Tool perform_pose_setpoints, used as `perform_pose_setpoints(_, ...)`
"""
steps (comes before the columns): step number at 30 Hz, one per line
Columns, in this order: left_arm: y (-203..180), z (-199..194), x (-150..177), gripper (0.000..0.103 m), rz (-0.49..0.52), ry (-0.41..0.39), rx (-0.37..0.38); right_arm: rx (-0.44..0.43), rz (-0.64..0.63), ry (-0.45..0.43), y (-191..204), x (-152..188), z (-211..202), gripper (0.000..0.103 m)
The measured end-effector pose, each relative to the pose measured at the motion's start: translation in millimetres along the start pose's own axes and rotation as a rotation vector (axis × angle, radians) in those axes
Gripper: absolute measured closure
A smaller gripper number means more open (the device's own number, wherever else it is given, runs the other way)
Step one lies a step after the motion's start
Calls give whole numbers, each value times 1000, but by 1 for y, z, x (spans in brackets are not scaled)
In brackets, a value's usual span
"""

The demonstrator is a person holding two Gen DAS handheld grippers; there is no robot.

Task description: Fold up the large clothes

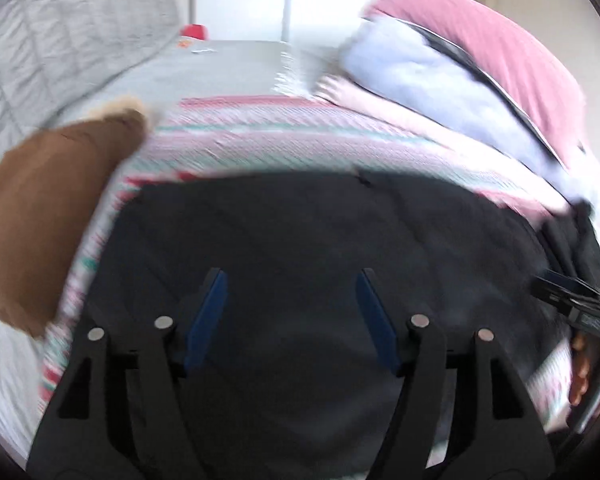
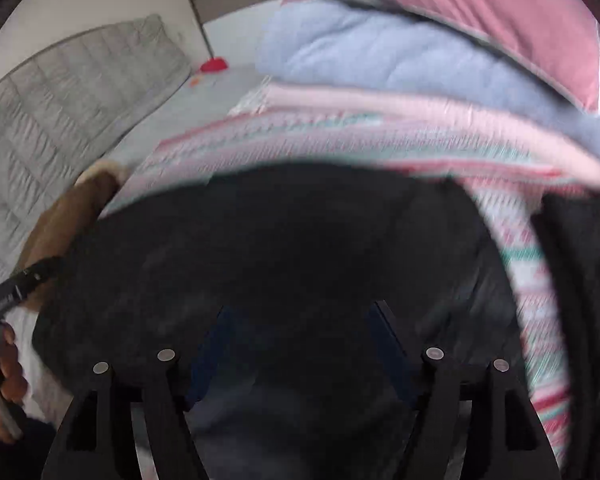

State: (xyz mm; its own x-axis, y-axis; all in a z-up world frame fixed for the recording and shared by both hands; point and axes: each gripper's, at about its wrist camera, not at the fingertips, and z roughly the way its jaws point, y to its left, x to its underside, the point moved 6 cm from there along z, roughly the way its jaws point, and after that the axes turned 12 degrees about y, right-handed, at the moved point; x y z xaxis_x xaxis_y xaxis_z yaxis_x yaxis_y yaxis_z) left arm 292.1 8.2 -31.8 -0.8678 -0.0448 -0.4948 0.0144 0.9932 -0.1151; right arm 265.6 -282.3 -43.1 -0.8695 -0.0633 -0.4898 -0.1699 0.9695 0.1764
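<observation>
The left gripper (image 1: pixel 290 312) has its jaws well apart, and nothing is between the blue pads (image 1: pixel 208 316); they hang above the dark cloth without pressing on it. The right gripper (image 2: pixel 300 344) is the same: jaws wide, no cloth pinched. Both pictures are blurred, so fine folds cannot be read.

Directly under and in front of both tools lies the black garment (image 1: pixel 320 232), spread flat on a striped blanket (image 1: pixel 268 136) of pink, white and green. In both views its far edge runs across from left to right, so its long axis seems to lie crosswise to the direction in which the fingers point. The two grippers stand side by side over the near part of the garment, the left one toward its left end and the right one toward its right end, and neither looks nearer than the other.

In the left wrist view, the right hand (image 1: pixel 580 364) with its tool shows at the right border. In the right wrist view, the left hand (image 2: pixel 4 364) shows at the left border.

Farther out, a brown garment (image 1: pixel 48 216) with a pale fur edge lies to the left, just beside the blanket. At the back right is a stack of folded things: a light blue cover (image 2: pixel 380 56) under a pink pillow (image 2: pixel 460 8). A grey quilted mattress (image 2: pixel 60 92) leans at the left.

The next grasp probably must go to an edge of the black garment, which is still unfolded at this step.
</observation>
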Motion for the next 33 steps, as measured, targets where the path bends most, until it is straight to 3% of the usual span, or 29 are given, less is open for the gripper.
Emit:
perform_pose_setpoints(4,5,2,36,25,-29,-9,-57,67,3,-13,-3,27,-1,29)
perform_pose_setpoints(6,17,16,46,24,-72,27,-75,93,-18,-5,-5,36,4,28)
perform_pose_setpoints(8,28,39,52,23,-85,87,-101,121,-20,33,-11,44,18,27)
perform_pose_setpoints(10,32,47,54,20,-92,80,-127,127,-15,65,-16,49,31,18)
perform_pose_setpoints(14,31,56,56,17,-88,81,-160,122,8,117,-23,50,51,13)
perform_pose_setpoints(21,40,38,53,17,-119,74,-141,117,16,136,-21,46,54,13)
perform_pose_setpoints(27,90,8,66,17,-247,33,-120,110,15,141,-26,48,54,12)
perform_pose_setpoints(33,116,38,86,17,-263,100,-143,122,14,167,-22,47,58,5)
